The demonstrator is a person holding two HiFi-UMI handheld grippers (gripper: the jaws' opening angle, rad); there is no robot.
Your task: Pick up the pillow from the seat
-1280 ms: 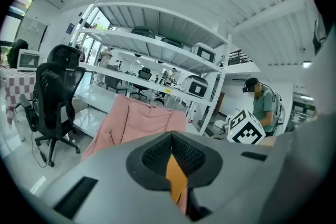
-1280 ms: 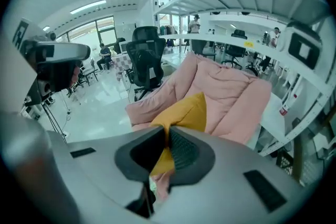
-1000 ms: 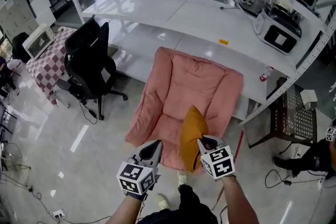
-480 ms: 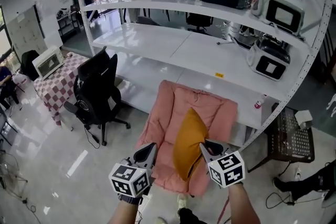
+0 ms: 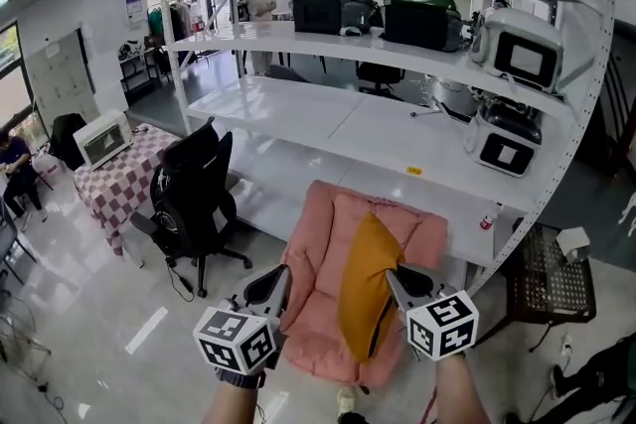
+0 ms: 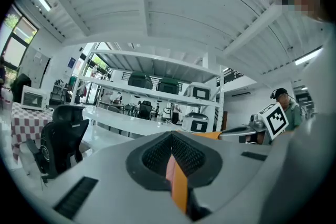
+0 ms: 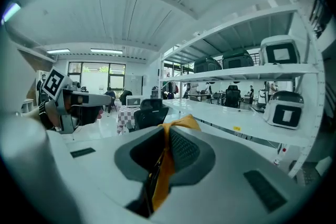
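Right gripper (image 5: pixel 397 277): I've got it clamped down on a fold of the pillow (image 5: pixel 364 289). In the right gripper view the orange cloth runs pinched through the narrow slit between the jaws.
Left gripper (image 5: pixel 280 277): jaws drawn together, only a sliver between them, gripping nothing. It hovers at the left edge of the seat (image 5: pixel 316 265).
Pillow: orange, hanging upright on edge from my right gripper, in front of the pink seat. I can't tell whether its lower end touches the cushion.
Seat: pink padded one on the floor, backed against the rack (image 5: pixel 298 100). Nothing else lies in it.
Rack, top shelf: two dark green bins (image 5: pixel 328 5) side by side, contents hidden, then a white appliance (image 5: pixel 517 57).
Rack, next shelf down: another white appliance at the right end.
Left of the seat: a black office chair (image 5: pixel 194 204).
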